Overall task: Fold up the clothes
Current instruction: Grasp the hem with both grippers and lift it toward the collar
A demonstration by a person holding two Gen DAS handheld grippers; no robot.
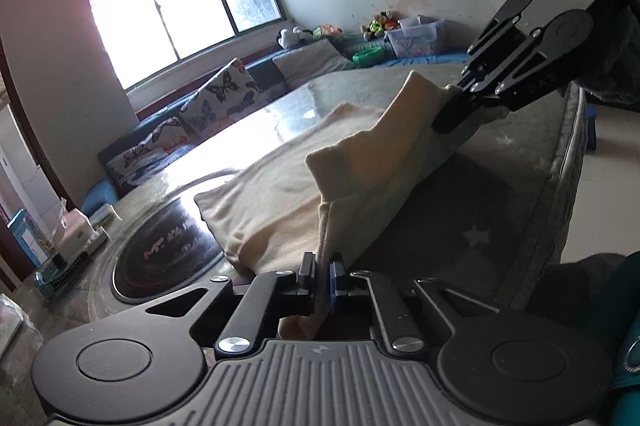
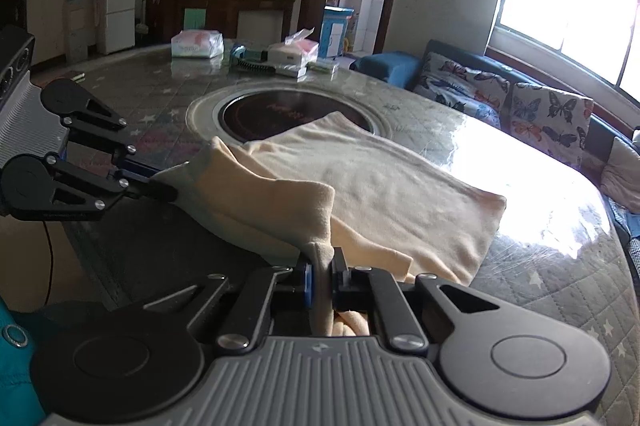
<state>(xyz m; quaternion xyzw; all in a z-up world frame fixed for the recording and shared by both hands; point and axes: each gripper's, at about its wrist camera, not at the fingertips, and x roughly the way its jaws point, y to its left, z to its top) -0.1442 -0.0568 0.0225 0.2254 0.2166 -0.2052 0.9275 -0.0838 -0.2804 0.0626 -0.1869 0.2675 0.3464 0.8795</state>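
A round table (image 2: 540, 266) with a glossy quilted cover carries a cream garment (image 2: 380, 186), which lies just beside the dark round hotplate (image 2: 288, 114) set in the table's middle, one corner overlapping it. The garment's edge farthest from the hotplate is lifted off the table. The left gripper (image 1: 323, 272) is clamped on one end of that edge and the right gripper (image 2: 320, 272) pinches the other end.

Home living rm: sofa (image 2: 500, 94) w/ cushions, fridge (image 2: 120, 4), hotpot table (image 2: 520, 266).
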